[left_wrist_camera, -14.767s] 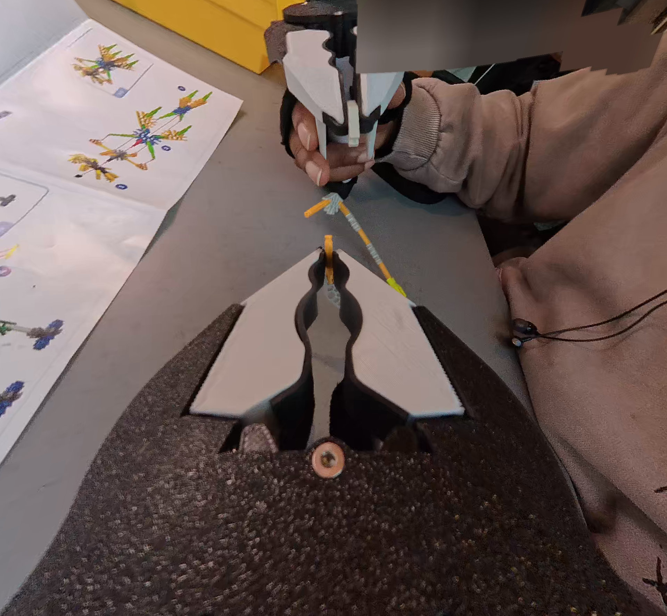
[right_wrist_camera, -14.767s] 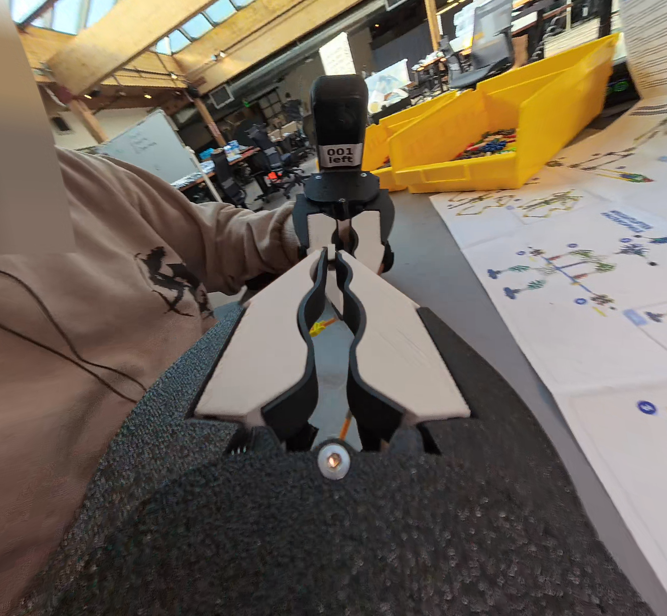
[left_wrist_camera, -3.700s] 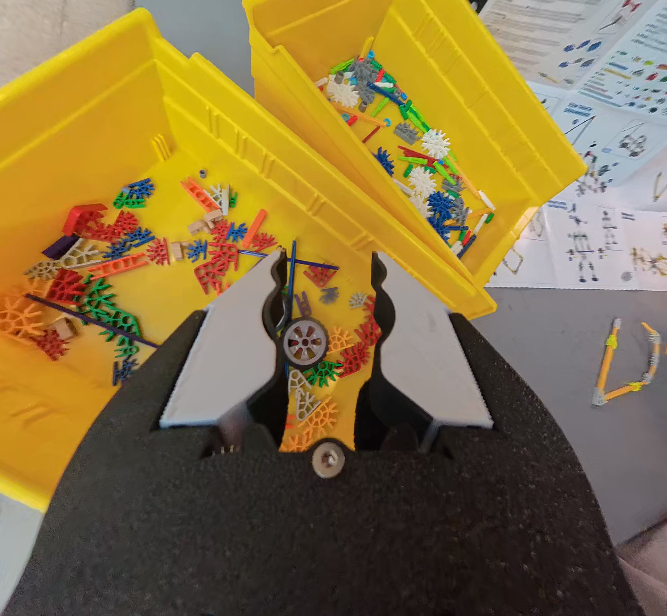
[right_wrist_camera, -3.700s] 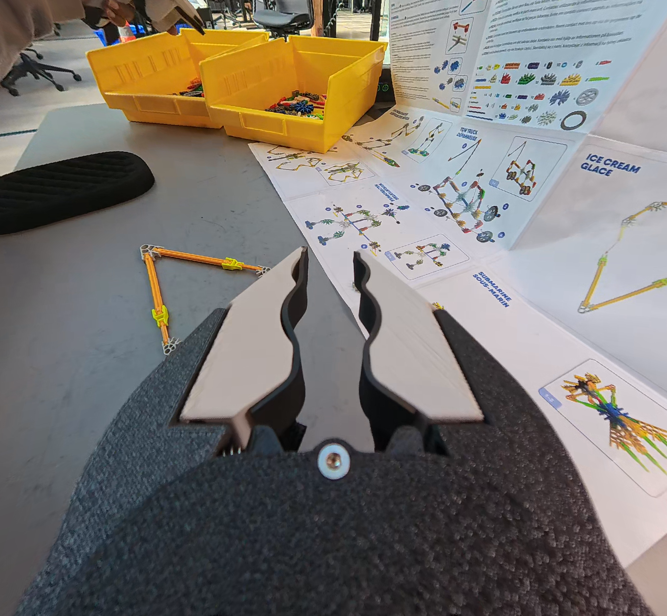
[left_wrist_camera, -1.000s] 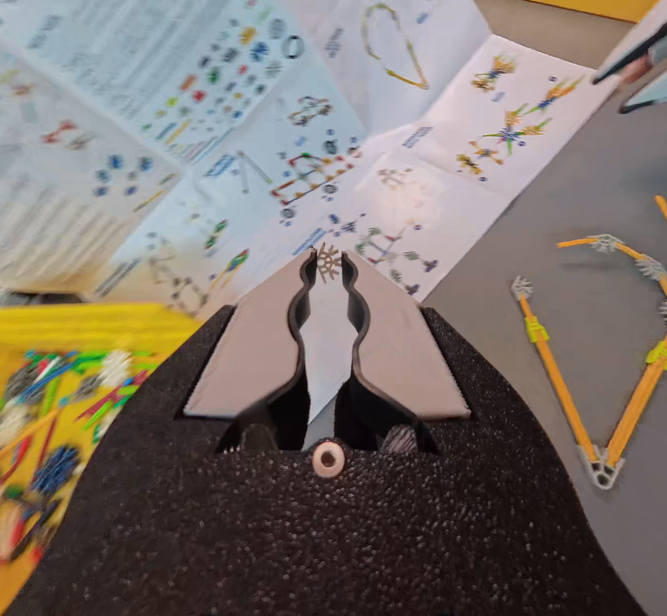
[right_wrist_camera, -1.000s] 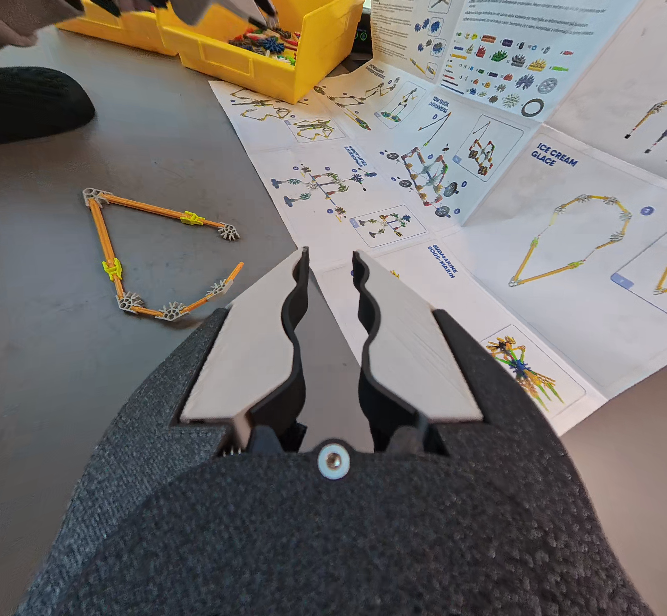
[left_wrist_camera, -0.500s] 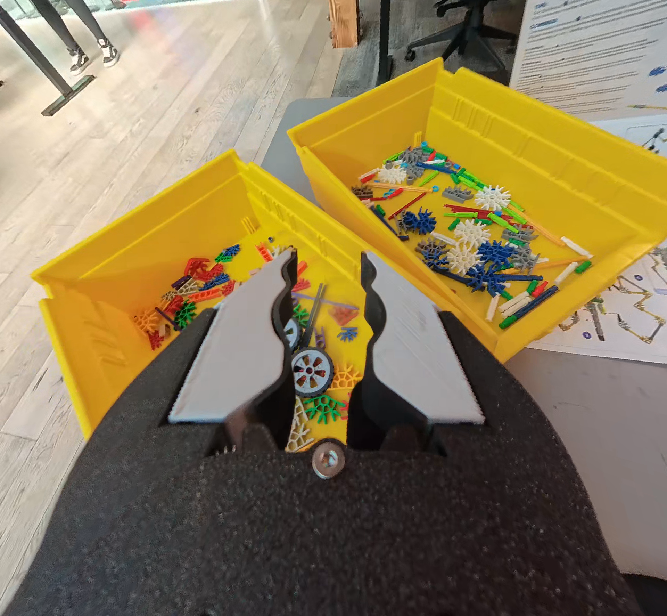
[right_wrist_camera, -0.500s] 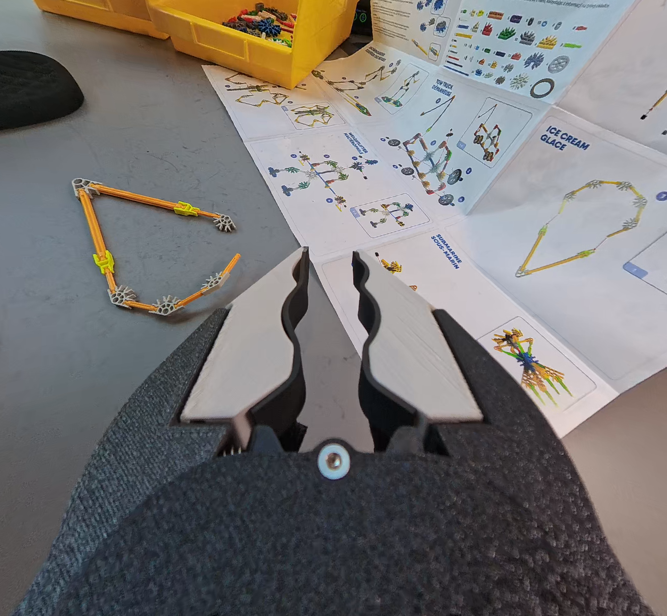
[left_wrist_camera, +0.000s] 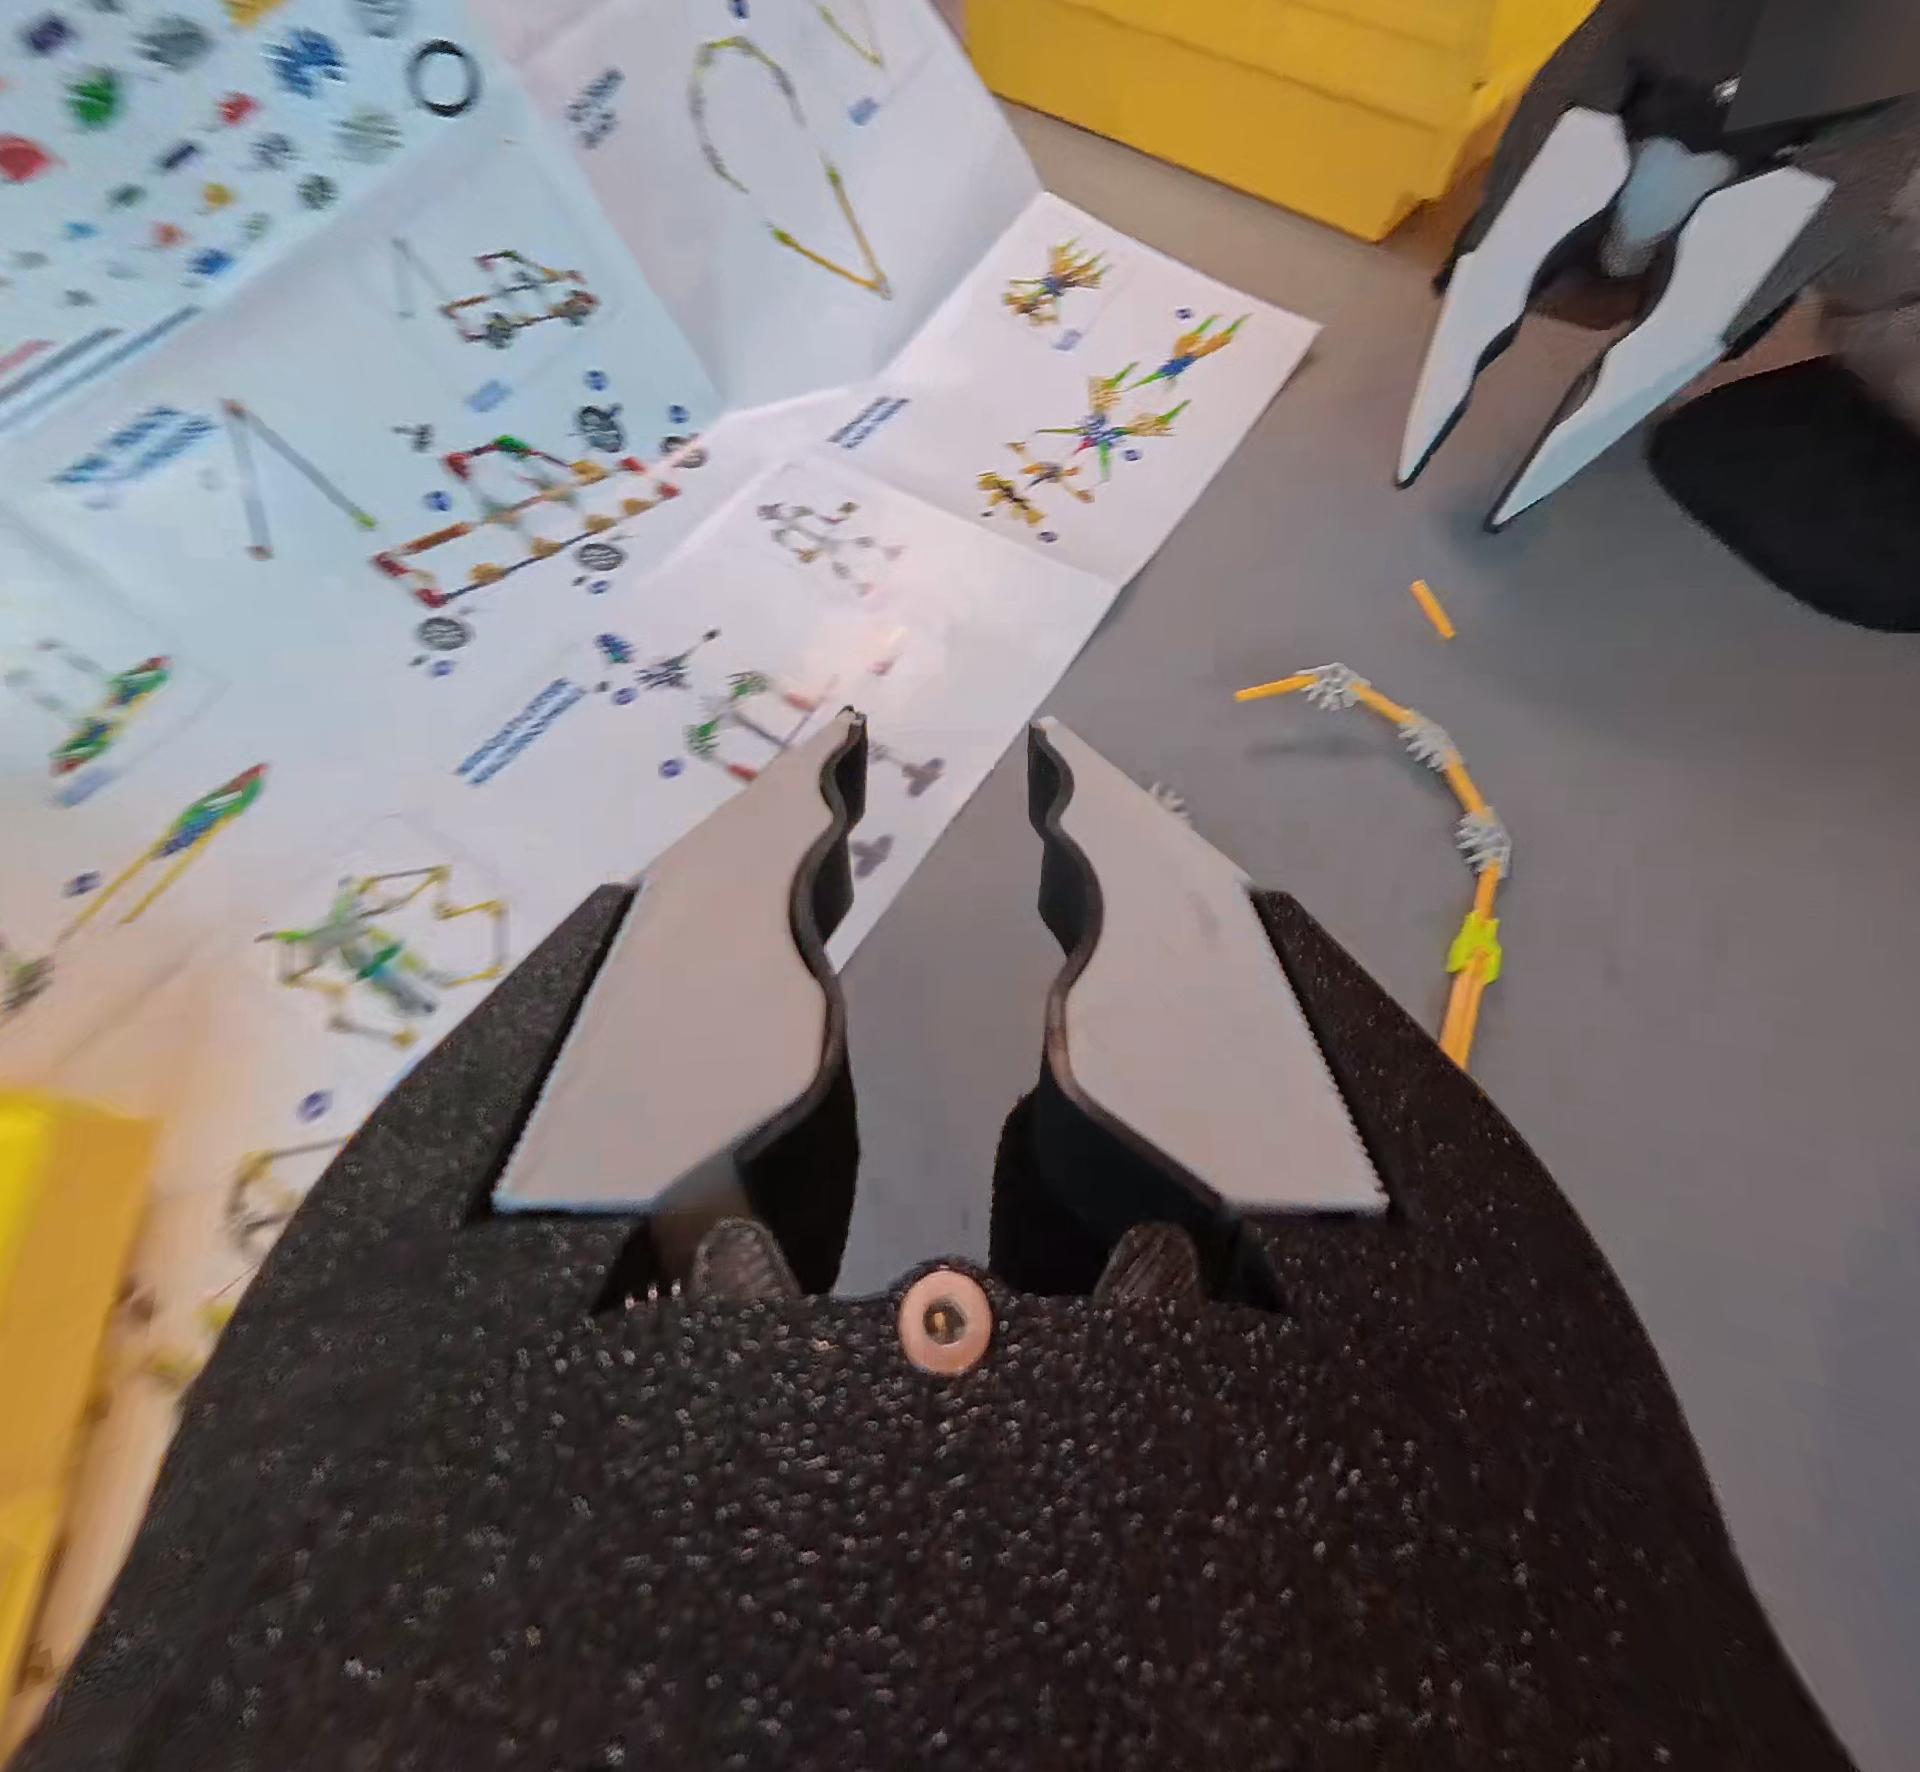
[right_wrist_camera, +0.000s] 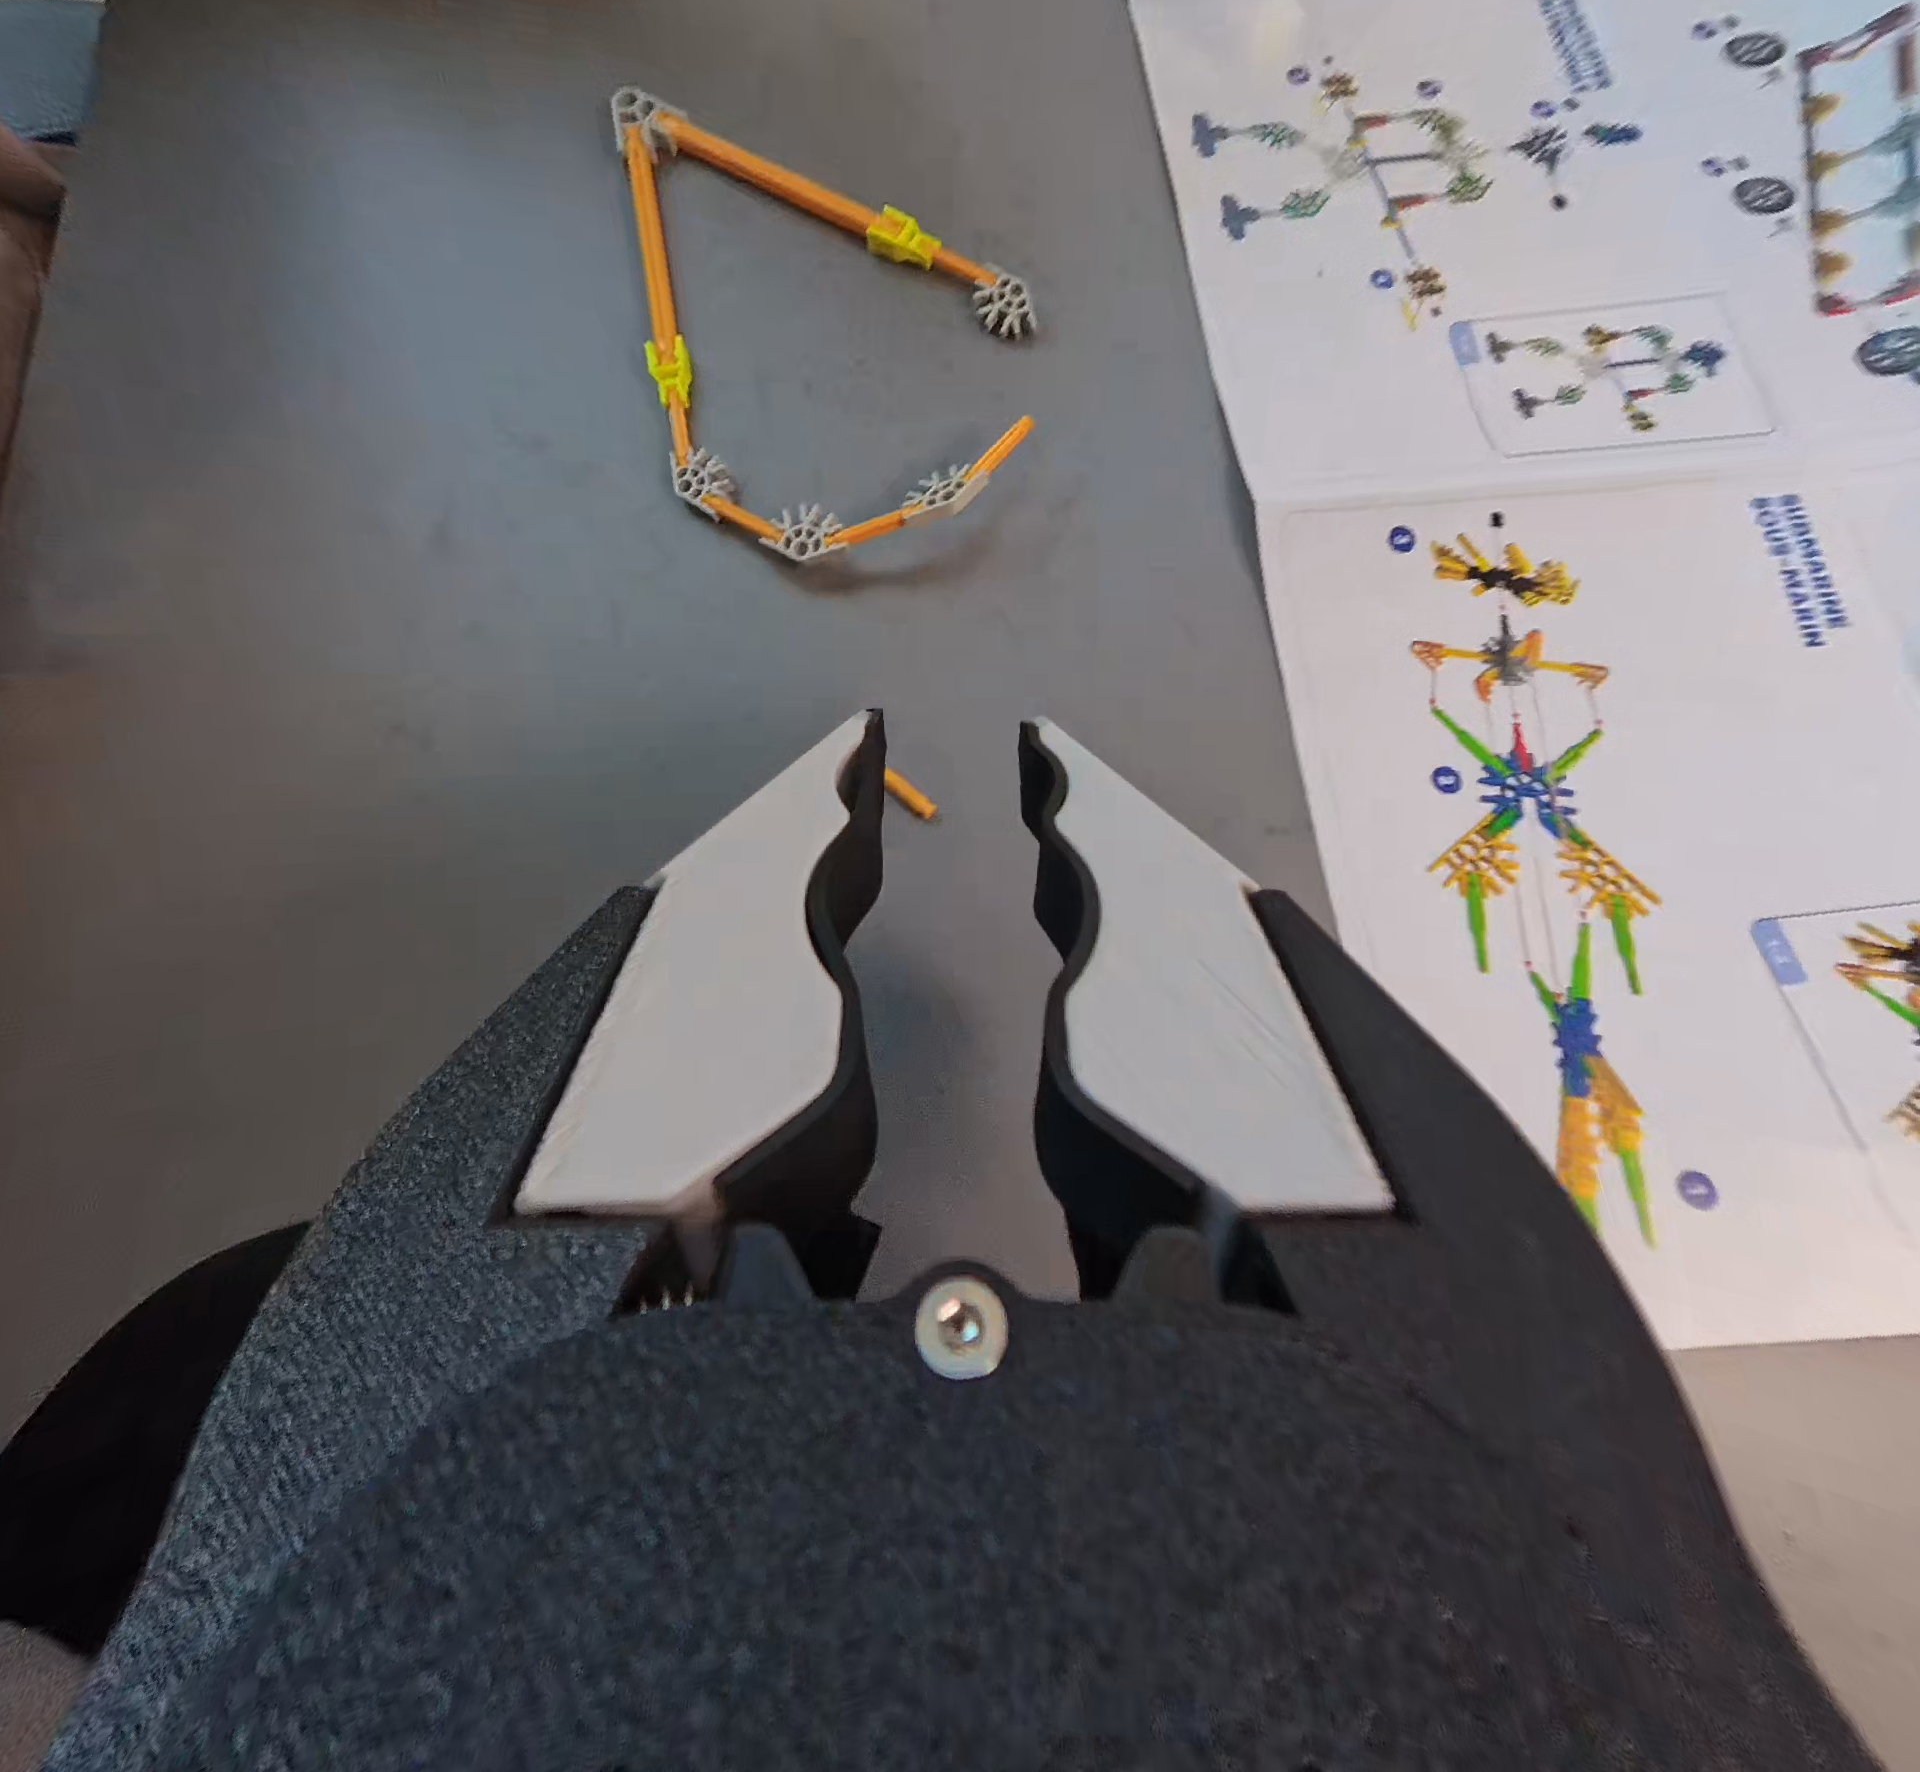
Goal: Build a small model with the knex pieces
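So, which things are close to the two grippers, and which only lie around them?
At the grippers: right gripper, open, near loose orange rod; left gripper, open, above edge of instruction sheet; rod-and-connector chain beside both.
Lying about: yellow bins; black pad.

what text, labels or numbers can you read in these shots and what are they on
Instruction sheet, blue headings beside the model drawings: legible, but I don't copy out writing.
Blue round step markers on the same sheet: too small to read.
Left wrist view, sheet headings and parts chart: blurred, unreadable.
Yellow bins: no writing shows.
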Demonstrator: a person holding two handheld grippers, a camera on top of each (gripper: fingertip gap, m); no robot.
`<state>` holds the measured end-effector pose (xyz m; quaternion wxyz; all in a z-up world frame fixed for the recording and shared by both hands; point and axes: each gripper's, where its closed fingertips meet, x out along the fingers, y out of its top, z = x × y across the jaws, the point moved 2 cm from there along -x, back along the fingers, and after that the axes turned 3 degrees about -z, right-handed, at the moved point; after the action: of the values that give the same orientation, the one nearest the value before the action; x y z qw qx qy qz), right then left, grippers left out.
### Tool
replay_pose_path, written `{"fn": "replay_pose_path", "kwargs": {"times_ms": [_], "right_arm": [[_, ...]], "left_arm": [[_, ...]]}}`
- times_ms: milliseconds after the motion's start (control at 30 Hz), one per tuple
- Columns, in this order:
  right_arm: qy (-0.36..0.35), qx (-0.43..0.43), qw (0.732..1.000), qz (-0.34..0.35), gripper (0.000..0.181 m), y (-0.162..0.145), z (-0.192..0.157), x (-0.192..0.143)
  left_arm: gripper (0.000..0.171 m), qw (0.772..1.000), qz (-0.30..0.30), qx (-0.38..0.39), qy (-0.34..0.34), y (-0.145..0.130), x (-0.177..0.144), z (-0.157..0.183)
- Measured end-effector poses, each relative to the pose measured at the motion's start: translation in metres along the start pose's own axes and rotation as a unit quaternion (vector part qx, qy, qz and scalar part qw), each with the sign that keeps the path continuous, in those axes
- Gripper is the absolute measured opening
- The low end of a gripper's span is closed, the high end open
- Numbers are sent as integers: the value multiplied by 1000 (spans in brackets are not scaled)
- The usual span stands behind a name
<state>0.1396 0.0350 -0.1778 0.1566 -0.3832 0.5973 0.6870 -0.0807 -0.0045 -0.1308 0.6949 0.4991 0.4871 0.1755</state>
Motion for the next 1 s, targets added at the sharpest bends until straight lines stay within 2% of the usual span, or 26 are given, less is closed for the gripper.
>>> {"fn": "replay_pose_path", "kwargs": {"times_ms": [100, 200, 300, 400, 500, 600, 667, 700, 733, 767, 800, 867, 933, 967, 1000], "right_arm": [[26, -1, 998, -63, 24, -20, -9, 12], [16, -9, 996, -86, 22, -24, -9, 20], [14, -12, 996, -93, 20, -24, -10, 22], [9, -22, 995, -95, 19, -23, -11, 23], [23, -33, 995, -95, 4, -21, -17, 25], [21, -44, 993, -105, 1, -21, -19, 25], [21, -50, 995, -84, 1, -14, -19, 21], [0, -52, 997, -50, 1, -3, -13, 14], [-51, -58, 997, 3, 1, 14, 2, 0], [-131, -58, 987, 66, 1, 32, 24, -23], [-218, -45, 967, 128, 1, 46, 47, -55], [-384, -1, 892, 240, 2, 52, 84, -133], [-513, 63, 808, 284, 2, 23, 108, -202], [-561, 99, 774, 276, 2, 1, 117, -227], [-595, 129, 751, 255, 1, -23, 125, -243]], "left_arm": [[31, 998, -9, 4, -62, -2, 34, 34], [29, 996, -22, 54, -61, -19, 46, 53], [26, 995, -28, 87, -40, -31, 45, 56], [26, 996, -29, 75, -48, -34, 45, 57], [26, 996, -34, 72, -45, -35, 47, 53], [26, 995, -41, 80, -34, -39, 47, 50], [26, 995, -45, 89, -24, -40, 46, 48], [26, 995, -43, 87, -26, -40, 45, 48], [27, 996, -40, 78, -33, -39, 44, 49], [28, 996, -39, 62, -47, -38, 43, 51], [30, 996, -44, 39, -63, -39, 43, 52], [32, 995, -58, -5, -84, -44, 44, 51], [34, 990, -76, -34, -111, -50, 45, 53], [35, 989, -83, -39, -114, -52, 46, 53], [36, 988, -87, -39, -119, -53, 46, 55]]}}
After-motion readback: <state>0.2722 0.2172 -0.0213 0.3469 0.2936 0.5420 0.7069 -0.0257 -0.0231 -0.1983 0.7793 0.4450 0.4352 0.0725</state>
